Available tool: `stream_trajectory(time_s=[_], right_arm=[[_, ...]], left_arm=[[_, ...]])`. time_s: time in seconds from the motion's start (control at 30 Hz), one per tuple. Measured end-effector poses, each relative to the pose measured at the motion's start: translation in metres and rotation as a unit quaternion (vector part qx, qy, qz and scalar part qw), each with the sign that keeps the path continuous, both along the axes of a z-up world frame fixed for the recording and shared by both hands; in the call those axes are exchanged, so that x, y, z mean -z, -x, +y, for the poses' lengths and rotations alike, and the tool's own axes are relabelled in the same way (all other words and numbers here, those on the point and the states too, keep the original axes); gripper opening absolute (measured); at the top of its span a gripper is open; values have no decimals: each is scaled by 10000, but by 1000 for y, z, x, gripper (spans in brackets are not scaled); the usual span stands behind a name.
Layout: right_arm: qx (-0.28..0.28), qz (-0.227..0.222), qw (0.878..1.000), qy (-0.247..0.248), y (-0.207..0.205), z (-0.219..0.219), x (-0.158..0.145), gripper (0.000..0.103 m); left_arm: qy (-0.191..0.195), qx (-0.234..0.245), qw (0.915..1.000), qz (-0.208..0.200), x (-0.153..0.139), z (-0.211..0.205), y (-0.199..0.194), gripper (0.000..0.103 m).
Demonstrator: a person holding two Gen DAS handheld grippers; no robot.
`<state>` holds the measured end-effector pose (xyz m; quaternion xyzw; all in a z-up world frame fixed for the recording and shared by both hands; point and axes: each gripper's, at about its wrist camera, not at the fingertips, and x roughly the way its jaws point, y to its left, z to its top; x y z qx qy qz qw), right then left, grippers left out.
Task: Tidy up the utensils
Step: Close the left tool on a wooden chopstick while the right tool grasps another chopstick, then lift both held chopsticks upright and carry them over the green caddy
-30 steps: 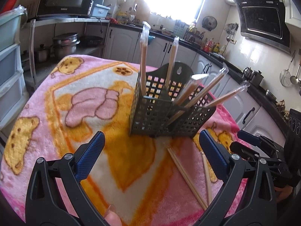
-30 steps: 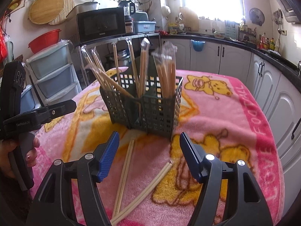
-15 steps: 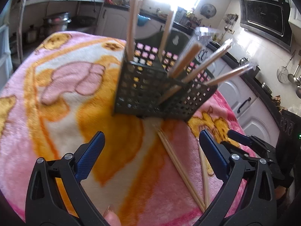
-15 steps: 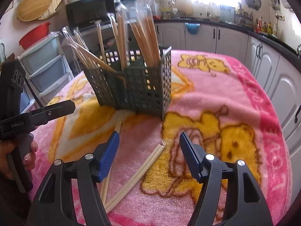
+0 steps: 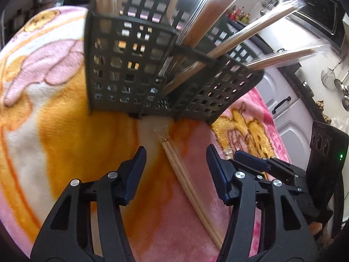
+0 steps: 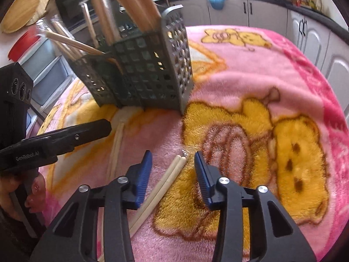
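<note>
A dark grid utensil basket (image 5: 139, 69) stands on the pink and orange blanket (image 5: 54, 135), holding several wrapped chopstick pairs; it also shows in the right wrist view (image 6: 150, 72). My left gripper (image 5: 175, 152) is open, low over one wrapped chopstick pair (image 5: 185, 176) lying in front of the basket, its jaws either side of the pair. My right gripper (image 6: 172, 159) is open, low over a second pair (image 6: 165, 181), with the pair's tip between its jaws. The left gripper also shows in the right wrist view (image 6: 65, 137), beside the first pair (image 6: 116, 146).
White kitchen cabinets (image 6: 309, 35) and a counter run beyond the table's far and right edges. Plastic drawers (image 6: 48, 65) stand at the left. The right gripper shows in the left wrist view (image 5: 272, 166), close to my left one.
Both grippers have moved forward and down toward the blanket, and their jaws have narrowed. Each now straddles a chopstick pair. The basket looms larger in both views.
</note>
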<state>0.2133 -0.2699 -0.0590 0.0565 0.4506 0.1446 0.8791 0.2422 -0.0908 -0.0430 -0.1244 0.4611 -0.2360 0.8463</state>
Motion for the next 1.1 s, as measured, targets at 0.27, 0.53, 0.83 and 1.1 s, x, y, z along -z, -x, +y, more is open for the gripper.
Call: stream_trajectory(time_s=[0.27,0.53,0.83,1.1], right_arm=[[83,42,9999,46,-9,3,6,26],[134,13,9998,114,-15,3,8,13],[-43,-327,9994,-137,-10,6,-16,7],[-396,-889,9951,-150,10,22,-54,7]], left_arm=[[-267,-179,9995,54,15,-16,-18,28],[-489,-352,9982,-34,20,-15,-23,6],[-115,-337,9993,-64,3,14,-16,3],[46,-449,9972,-593,-38,44,3,3]])
